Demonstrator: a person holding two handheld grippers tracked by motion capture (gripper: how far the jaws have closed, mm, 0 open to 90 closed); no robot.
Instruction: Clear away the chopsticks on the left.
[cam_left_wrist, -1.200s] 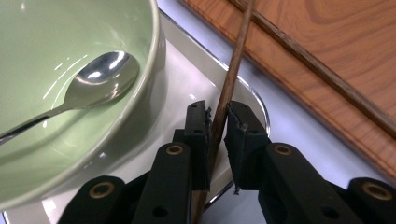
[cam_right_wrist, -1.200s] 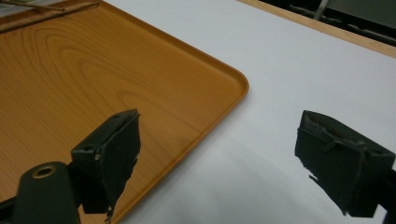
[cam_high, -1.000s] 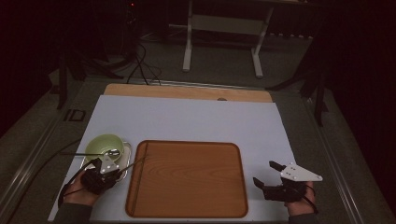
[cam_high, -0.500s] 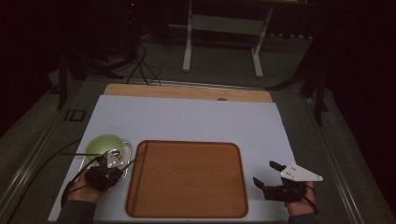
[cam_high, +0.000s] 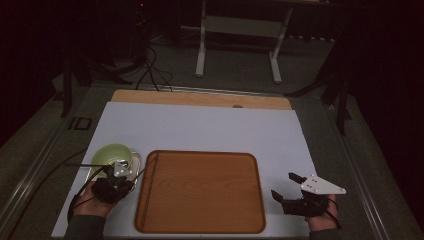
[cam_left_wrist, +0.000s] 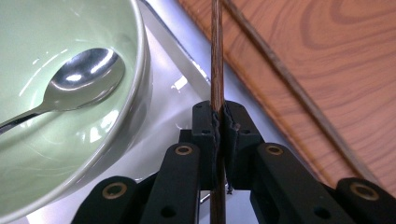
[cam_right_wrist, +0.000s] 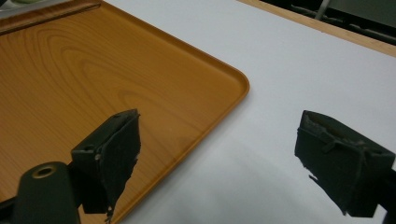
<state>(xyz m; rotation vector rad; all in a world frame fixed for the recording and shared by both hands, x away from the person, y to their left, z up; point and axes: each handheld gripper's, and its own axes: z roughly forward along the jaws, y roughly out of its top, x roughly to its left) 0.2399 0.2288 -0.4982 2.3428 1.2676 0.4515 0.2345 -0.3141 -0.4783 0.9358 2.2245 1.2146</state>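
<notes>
While you look down from the high view, your left gripper (cam_high: 116, 176) sits at the near left of the white table mat (cam_high: 210, 130), just beside the pale green ceramic bowl (cam_high: 112, 155) and the left rim of the rounded wooden tray (cam_high: 200, 192). A thin dark wooden chopstick (cam_high: 145, 167) shows faintly there, running from that gripper toward the tray's far left corner. Your right gripper (cam_high: 290, 187) rests on the mat just off the tray's right edge, jaws spread with nothing between them.

Moving to the left gripper view, you have the left gripper (cam_left_wrist: 217, 135) clamped tight on the chopstick (cam_left_wrist: 216, 56), which stands straight through the closed pads. Its long axis runs along the jaws, from below the pads up and away out of the top of the frame. A second dark wooden chopstick (cam_left_wrist: 299, 88) lies along the tray (cam_left_wrist: 336, 51) at its edge, slanted and apart from the held one. To the left, the bowl (cam_left_wrist: 140, 88) holds a shiny steel spoon (cam_left_wrist: 84, 79) and stands on a glossy white dish (cam_left_wrist: 177, 88).

From the right gripper view, your right gripper (cam_right_wrist: 219, 158) is wide open and empty, one jaw over the tray (cam_right_wrist: 93, 65) corner, the other over the mat (cam_right_wrist: 299, 65).
</notes>
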